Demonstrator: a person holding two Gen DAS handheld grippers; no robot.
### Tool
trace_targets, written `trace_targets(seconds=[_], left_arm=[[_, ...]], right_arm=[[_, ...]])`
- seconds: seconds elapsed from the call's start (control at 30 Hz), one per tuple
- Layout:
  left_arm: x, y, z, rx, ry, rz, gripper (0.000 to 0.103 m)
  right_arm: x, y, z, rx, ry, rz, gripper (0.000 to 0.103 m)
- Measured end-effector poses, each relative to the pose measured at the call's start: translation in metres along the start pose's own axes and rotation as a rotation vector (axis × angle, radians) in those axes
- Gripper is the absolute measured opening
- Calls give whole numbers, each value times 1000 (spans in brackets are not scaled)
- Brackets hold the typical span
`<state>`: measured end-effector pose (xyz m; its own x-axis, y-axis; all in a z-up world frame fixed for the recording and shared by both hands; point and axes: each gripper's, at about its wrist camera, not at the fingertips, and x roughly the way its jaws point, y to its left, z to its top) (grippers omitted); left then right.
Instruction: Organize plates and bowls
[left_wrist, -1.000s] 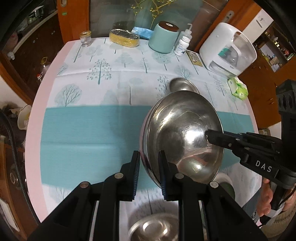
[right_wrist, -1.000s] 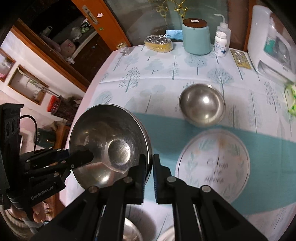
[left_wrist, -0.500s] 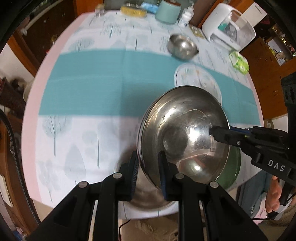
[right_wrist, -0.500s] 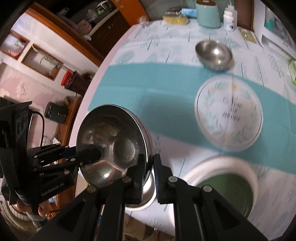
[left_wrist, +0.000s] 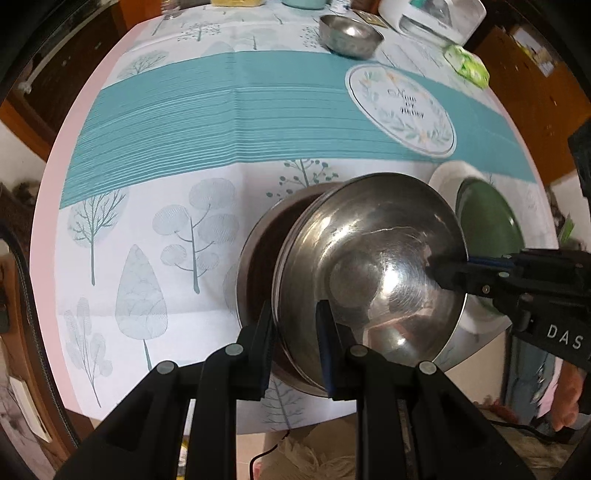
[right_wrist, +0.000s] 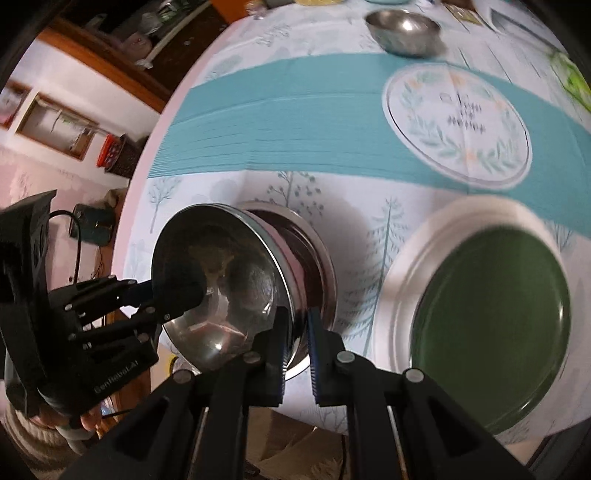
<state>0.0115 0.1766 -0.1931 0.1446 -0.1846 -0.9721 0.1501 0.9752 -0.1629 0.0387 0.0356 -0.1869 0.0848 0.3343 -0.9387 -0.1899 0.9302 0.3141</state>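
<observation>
**Me:** Steel bowl (left_wrist: 369, 273) — that's my worry. I have it tilted, low and right of centre in the left wrist view, directly over a second steel bowl (left_wrist: 258, 266) that sits on the tablecloth (left_wrist: 166, 122). The left gripper (left_wrist: 293, 328) is clamped on its near rim, and the right gripper (right_wrist: 295, 336) is pinching the opposite rim, one finger inside the bowl and one outside.

**Colleague:** So what goes wrong from here?

**Me:** Thin polished rim, two small grips on it. If one hand lets go first, I'd expect the bowl to swing on the other and clatter down crooked instead of nesting. It could also knock the lower bowl toward the table edge, which runs along the bottom of both views.

**Colleague:** Anything close by to hit?

**Me:** The green plate (right_wrist: 491, 325) on its white plate (right_wrist: 399, 258), lower right in the right wrist view — just beside the lower bowl.

**Colleague:** And the bowl itself?

**Me:** Round, shiny, empty as far as I can see, with glare and faint scuffs inside. A smaller steel bowl (left_wrist: 349, 35) and a printed plate (left_wrist: 400, 107) lie upper right, well apart.
</observation>
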Motion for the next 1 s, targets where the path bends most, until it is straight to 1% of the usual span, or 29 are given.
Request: trace_targets(seconds=[0.13, 0.27, 0.33, 0.4, 0.43, 0.5, 0.57, 0.8, 0.83, 0.87, 0.9, 0.97, 1.0], left_arm=[[9, -1, 0, 30, 18, 13, 22], [18, 3, 3, 28, 38, -13, 24], [20, 2, 4, 28, 35, -22, 29], [21, 0, 4, 36, 34, -36, 38], [21, -1, 5, 40, 32, -40, 40], [20, -3, 5, 49, 26, -40, 45], [19, -4, 6, 49, 22, -40, 47], [7, -2, 6, 45, -5, -41, 51], [4, -2, 5, 48, -16, -35, 53], [0, -2, 5, 52, -32, -22, 60], [-3, -3, 4, 56, -43, -11, 66], [-12, -5, 4, 75, -83, 16, 69], [-15, -5, 4, 83, -92, 19, 70]], right_arm=[[9, 5, -3, 6, 4, -40, 10], [17, 9, -2, 0, 7, -76, 10], [20, 10, -2, -13, -2, -107, 10], [20, 12, -1, -25, -11, -122, 10], [21, 12, 1, -29, -10, -127, 10], [21, 10, 2, -26, -4, -122, 10], [22, 9, 3, -26, 3, -116, 10], [27, 12, 1, -52, 28, -116, 10], [28, 12, 0, -54, 36, -114, 10], [29, 12, 0, -55, 39, -112, 11], [29, 13, -1, -54, 41, -107, 12], [29, 14, -1, -51, 44, -82, 21], [28, 14, -2, -51, 43, -74, 24]])
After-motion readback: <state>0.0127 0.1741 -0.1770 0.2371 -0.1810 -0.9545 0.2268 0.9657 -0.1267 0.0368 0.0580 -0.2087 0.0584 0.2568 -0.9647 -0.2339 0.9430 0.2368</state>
